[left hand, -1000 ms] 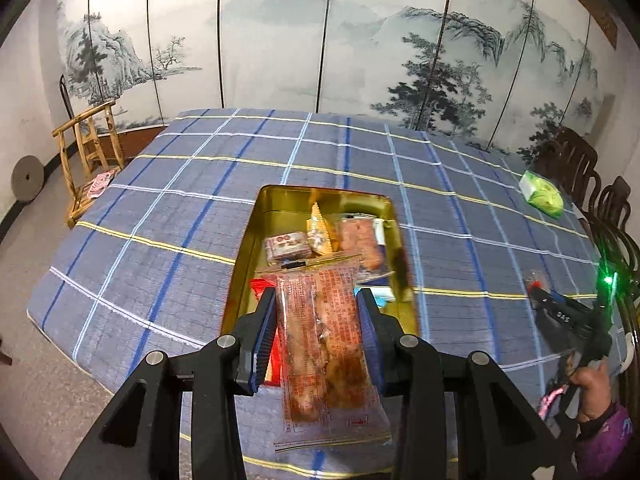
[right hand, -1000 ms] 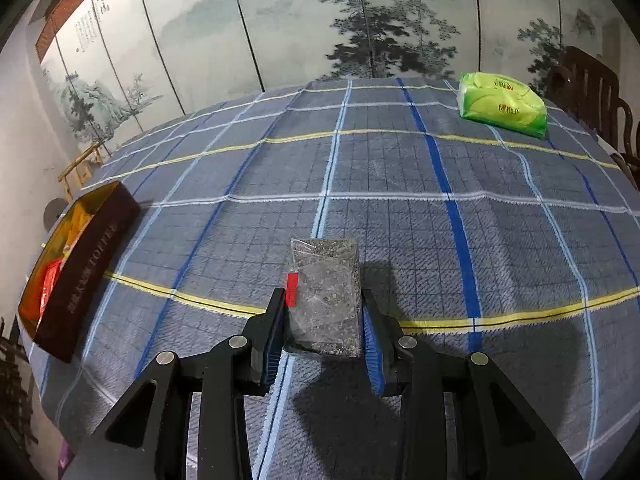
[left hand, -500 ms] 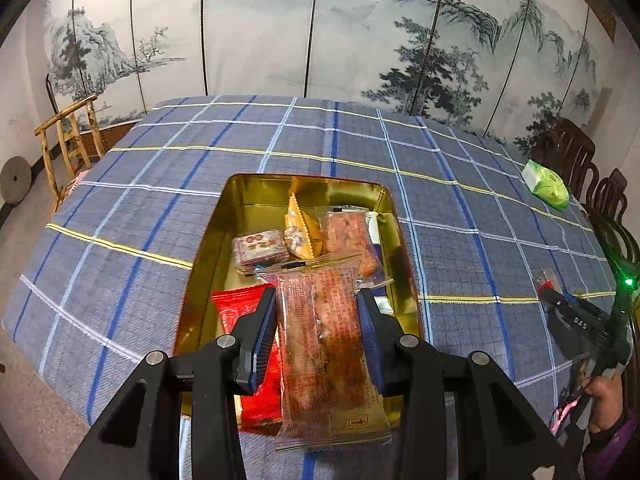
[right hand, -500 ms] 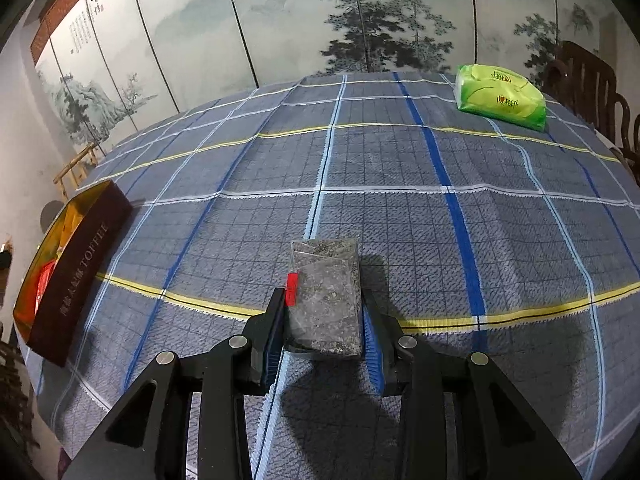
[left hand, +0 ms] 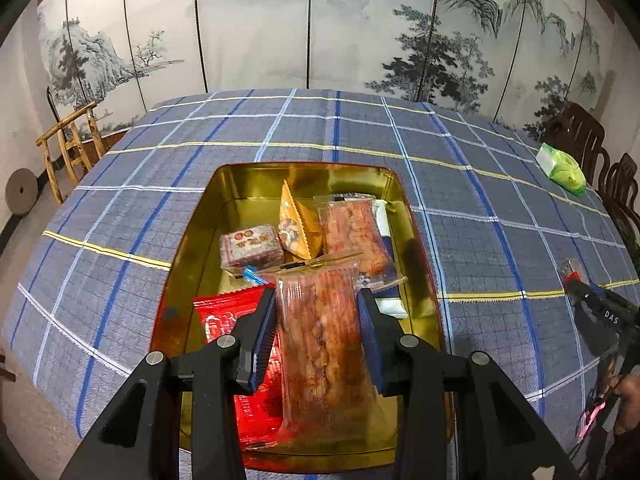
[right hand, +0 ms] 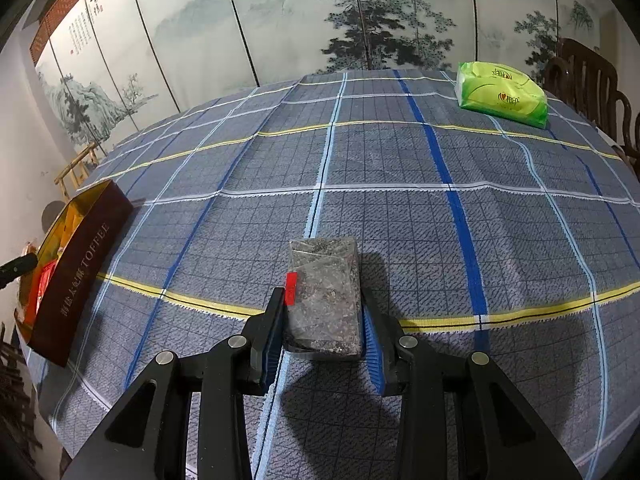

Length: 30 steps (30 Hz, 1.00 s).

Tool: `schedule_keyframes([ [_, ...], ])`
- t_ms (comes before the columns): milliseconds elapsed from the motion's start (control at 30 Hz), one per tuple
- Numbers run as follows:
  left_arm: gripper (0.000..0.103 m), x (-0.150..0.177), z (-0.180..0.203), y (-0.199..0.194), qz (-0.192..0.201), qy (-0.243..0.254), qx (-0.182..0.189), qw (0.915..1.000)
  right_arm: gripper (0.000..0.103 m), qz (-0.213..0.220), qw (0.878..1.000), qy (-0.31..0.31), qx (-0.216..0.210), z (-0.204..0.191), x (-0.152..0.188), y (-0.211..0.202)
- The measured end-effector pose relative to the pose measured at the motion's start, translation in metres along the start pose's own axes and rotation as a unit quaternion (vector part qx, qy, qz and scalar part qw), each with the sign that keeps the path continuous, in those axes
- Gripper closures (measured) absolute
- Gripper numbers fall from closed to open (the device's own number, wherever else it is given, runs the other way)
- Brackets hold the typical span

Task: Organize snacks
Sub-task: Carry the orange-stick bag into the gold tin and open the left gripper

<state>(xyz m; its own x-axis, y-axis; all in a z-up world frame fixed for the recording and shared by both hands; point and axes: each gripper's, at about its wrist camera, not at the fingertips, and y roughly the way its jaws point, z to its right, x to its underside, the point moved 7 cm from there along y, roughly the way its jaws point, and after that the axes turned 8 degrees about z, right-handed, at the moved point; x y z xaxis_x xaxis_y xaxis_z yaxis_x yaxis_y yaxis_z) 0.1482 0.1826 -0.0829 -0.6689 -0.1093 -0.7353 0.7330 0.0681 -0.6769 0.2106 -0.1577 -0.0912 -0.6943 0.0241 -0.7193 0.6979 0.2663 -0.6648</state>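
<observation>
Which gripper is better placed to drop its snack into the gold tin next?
Left. The left gripper holds its clear orange snack packet directly over the gold tin; the right gripper grips a grey packet far from it.

A blue-grey checked cloth (right hand: 400,216) with blue, white and yellow lines covers the tabletop ahead of each gripper. A green tissue pack (right hand: 502,94) lies far ahead and right of the right gripper, near the cloth's far edge. Beyond stands a folding screen (left hand: 320,28) painted with misty mountains and pines. Dark carved chairs (left hand: 592,148) sit off right, a pale wooden chair (left hand: 72,136) and a round stone disc (left hand: 21,192) far left.
</observation>
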Motion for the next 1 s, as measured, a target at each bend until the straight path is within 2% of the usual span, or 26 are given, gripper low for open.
schedule_keyframes([
  [500, 0.068, 0.007, 0.009, 0.004, -0.010, 0.004, 0.001, 0.9999, 0.066, 0.000, 1.000, 0.000, -0.001, -0.001, 0.000, 0.000],
  [667, 0.068, 0.002, 0.010, -0.011, 0.010, 0.006, -0.005, 0.9999, 0.066, 0.000, 1.000, 0.000, -0.001, 0.000, 0.000, 0.000],
  [867, 0.060, -0.004, 0.012, -0.033, 0.028, 0.013, -0.013, 0.9994, 0.066, 0.000, 1.000, -0.001, 0.000, 0.000, 0.000, 0.000],
  [1000, 0.050, -0.004, 0.009, -0.046, 0.033, 0.014, -0.017, 0.9992, 0.066, -0.003, 1.000, -0.012, -0.002, -0.004, 0.001, 0.000],
])
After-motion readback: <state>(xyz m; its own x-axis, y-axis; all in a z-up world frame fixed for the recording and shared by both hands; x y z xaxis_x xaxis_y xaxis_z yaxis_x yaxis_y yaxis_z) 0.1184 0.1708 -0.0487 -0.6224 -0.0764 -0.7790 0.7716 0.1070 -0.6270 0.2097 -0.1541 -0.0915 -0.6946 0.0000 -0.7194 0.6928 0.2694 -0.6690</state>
